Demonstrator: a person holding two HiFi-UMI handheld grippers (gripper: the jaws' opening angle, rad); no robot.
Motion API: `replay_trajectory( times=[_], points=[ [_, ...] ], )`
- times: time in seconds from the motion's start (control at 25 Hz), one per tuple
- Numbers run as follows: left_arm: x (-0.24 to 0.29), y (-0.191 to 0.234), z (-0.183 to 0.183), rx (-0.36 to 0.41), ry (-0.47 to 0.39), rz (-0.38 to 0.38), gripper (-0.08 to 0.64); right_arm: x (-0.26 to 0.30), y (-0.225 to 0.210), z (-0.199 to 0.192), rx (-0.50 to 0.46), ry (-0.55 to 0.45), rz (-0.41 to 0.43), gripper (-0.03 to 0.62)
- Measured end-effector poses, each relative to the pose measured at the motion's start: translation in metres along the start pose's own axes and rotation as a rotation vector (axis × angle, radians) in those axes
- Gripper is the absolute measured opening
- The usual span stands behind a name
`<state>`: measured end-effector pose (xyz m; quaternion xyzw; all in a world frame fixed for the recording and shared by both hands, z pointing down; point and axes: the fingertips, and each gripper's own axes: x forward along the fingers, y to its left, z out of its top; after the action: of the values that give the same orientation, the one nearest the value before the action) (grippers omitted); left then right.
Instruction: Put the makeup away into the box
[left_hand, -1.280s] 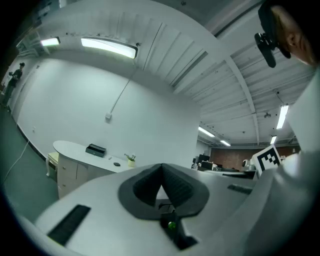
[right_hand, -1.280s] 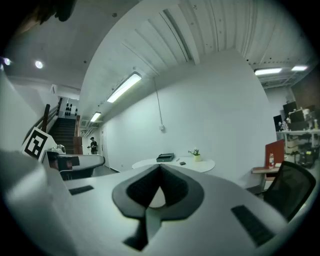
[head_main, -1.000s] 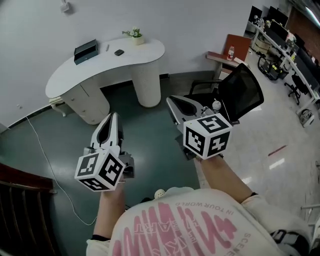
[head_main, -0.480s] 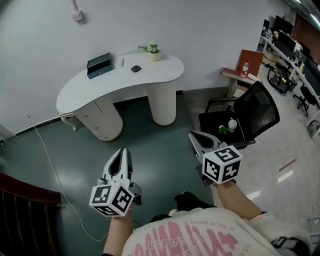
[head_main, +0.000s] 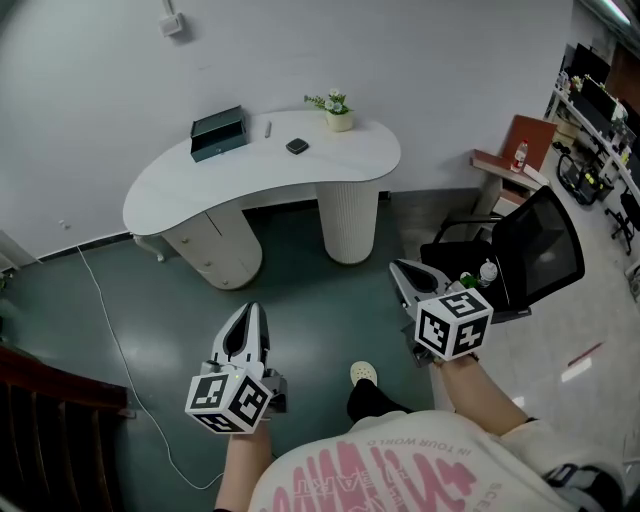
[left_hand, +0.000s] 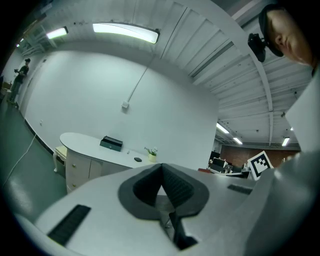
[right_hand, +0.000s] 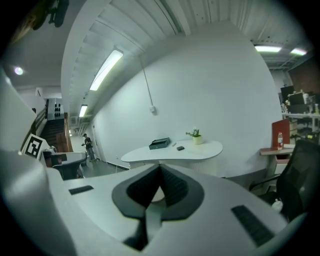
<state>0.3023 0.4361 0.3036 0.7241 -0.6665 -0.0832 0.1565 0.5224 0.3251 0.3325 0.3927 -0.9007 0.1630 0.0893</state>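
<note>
White-walled room over a dark teal floor (head_main: 300, 290); against the wall, a white kidney-shaped desk (head_main: 200, 180), well apart from both grippers. At the desk's left end, the dark green rectangular box (head_main: 218, 132); sits flat, long axis running side to side roughly along the wall, right end turned slightly farther back in the head view; cannot tell whether open or lidded. Just right of the box, a thin pale stick (head_main: 268, 129); lies flat, long axis pointing from the desk's front edge toward the wall, crosswise to the box. Farther right and nearer the front edge, a small dark flat compact (head_main: 297, 146); too small to give a facing; rests on the bare desktop, outside the box, like the stick. Close to the wall beyond it, a small potted plant (head_main: 338, 112) in a pale pot.

Low in the head view, the left gripper (head_main: 251, 310); points toward the desk, jaws pressed together tip to tip, nothing between the pads. To the right, the right gripper (head_main: 399, 270); points the same way, jaws likewise closed tight on nothing. Between the two, on the floor, a pale shoe (head_main: 363, 373). Just right of the right gripper, a black mesh office chair (head_main: 545, 245); carries a clear bottle (head_main: 487, 271) on its seat.
</note>
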Motion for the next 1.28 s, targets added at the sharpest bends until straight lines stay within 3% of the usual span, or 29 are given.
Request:
replay_trajectory(
  times=[0.44,0.56,0.8,1.08,1.28],
  points=[
    [0.122,0.033,0.037,-0.058,-0.047,0.054,0.003,0.125,-0.055,0.070,-0.022,0.004,0.087,0.002],
    [0.154,0.039,0.038,-0.121,-0.066,0.060,0.002,0.153,-0.074,0.077,-0.014,0.011,0.107,0.002],
    [0.194,0.050,0.022,-0.123,-0.012,0.084,0.003,0.191,-0.105,0.063,0.041,0.057,0.107,0.002],
    [0.221,0.093,0.003,-0.139,0.064,0.153,0.003,0.236,-0.120,0.028,0.121,0.156,0.096,0.001],
    [0.262,0.122,0.011,-0.140,0.075,0.132,0.003,0.280,-0.122,0.029,0.126,0.178,0.084,0.002]
  ],
)
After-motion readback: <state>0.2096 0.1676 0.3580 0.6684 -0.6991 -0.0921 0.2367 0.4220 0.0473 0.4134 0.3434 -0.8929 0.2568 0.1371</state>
